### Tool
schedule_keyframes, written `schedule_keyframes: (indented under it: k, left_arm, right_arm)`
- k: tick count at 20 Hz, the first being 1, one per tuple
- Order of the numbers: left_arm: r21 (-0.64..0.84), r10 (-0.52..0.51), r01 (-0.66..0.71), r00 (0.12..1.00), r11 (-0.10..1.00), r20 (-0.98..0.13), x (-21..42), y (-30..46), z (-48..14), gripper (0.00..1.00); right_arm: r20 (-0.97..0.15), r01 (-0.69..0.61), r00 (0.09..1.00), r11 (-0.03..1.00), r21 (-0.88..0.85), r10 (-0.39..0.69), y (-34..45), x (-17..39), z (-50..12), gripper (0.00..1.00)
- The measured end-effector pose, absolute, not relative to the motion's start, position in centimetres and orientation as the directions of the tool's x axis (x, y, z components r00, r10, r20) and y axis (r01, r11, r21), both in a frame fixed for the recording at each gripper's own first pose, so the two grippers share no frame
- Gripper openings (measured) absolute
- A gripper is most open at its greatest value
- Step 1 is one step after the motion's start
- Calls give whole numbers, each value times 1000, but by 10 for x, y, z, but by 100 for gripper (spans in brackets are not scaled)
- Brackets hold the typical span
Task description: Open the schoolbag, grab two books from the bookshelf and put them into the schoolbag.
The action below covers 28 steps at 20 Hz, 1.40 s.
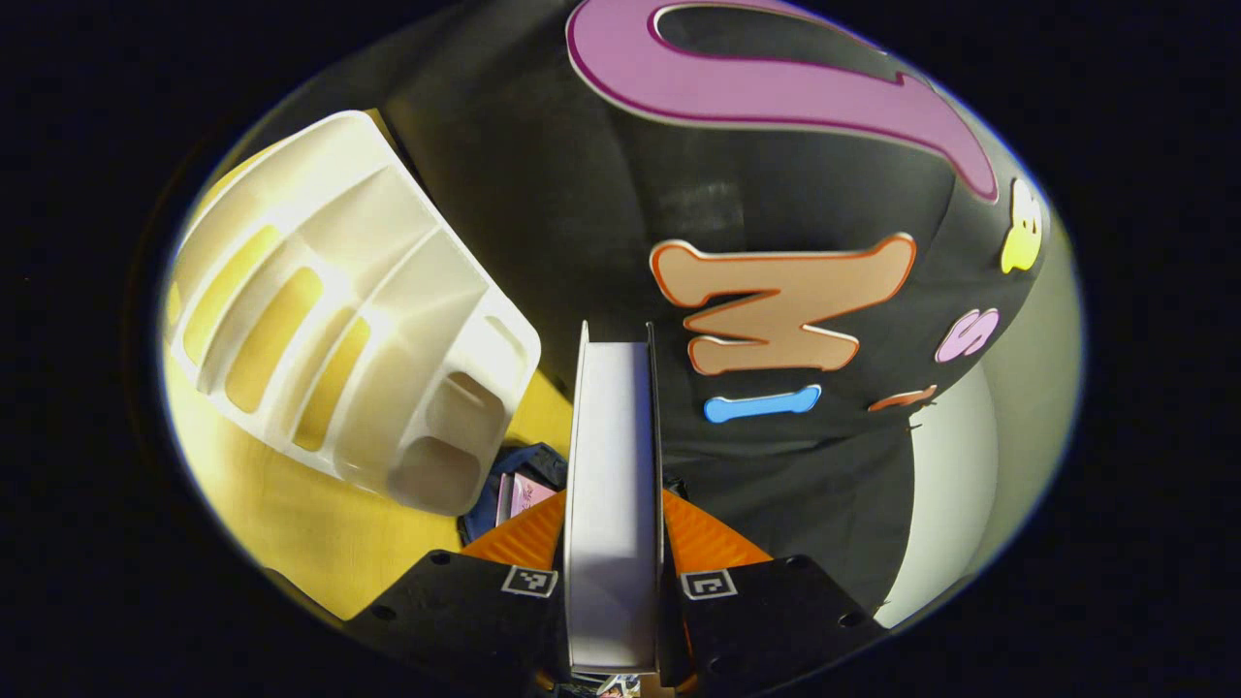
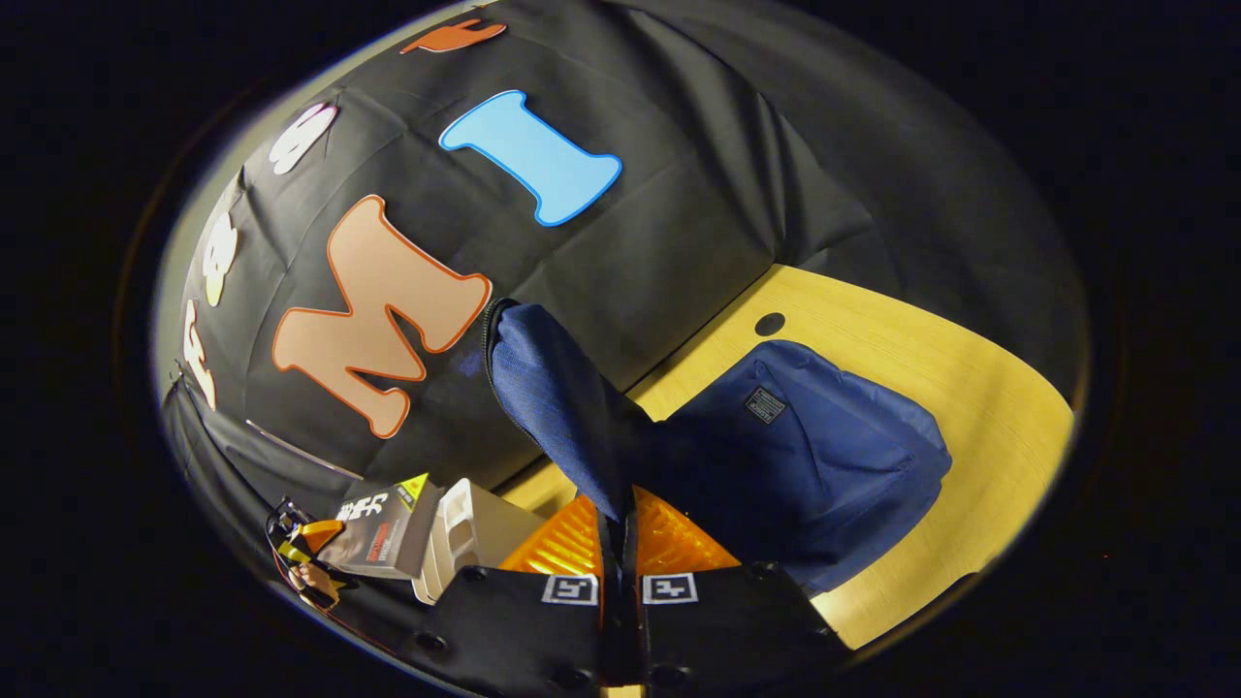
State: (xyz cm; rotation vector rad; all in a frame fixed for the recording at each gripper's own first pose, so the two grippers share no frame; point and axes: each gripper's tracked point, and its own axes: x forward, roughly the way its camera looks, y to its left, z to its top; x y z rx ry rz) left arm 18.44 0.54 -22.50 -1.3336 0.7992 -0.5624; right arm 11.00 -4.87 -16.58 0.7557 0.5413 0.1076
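One book (image 1: 613, 504), centre frame, is clamped edge-on in the left gripper (image 1: 613, 553); one white shelf (image 1: 339, 320) upper left. The right gripper (image 2: 619, 557) pinches the blue bag's (image 2: 805, 456) flap (image 2: 557, 407), centre, on the table (image 2: 970, 388).

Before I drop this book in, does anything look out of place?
Nothing stands out. The left claw grips the book upright, the right claw lifts the schoolbag flap, and the white bookshelf looks intact.

The white bookshelf (image 1: 349, 320) crowds the left of the held book (image 1: 613, 485); open room lies rightward toward the wall.
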Motion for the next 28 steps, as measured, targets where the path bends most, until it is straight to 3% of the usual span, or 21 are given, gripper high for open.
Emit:
schedule_keyframes:
  k: [20,28]
  left_arm:
    - [-928,-803,-183,466,324,-372,181,-202,-333,32]
    - [-939,-823,-261,465,224,-326,181,-256,-360,34]
  right_arm:
    - [-416,81,856,716,693,305,-51,111,-163,3]
    - [-413,69,853,717,693,318,-50,111,-163,2]
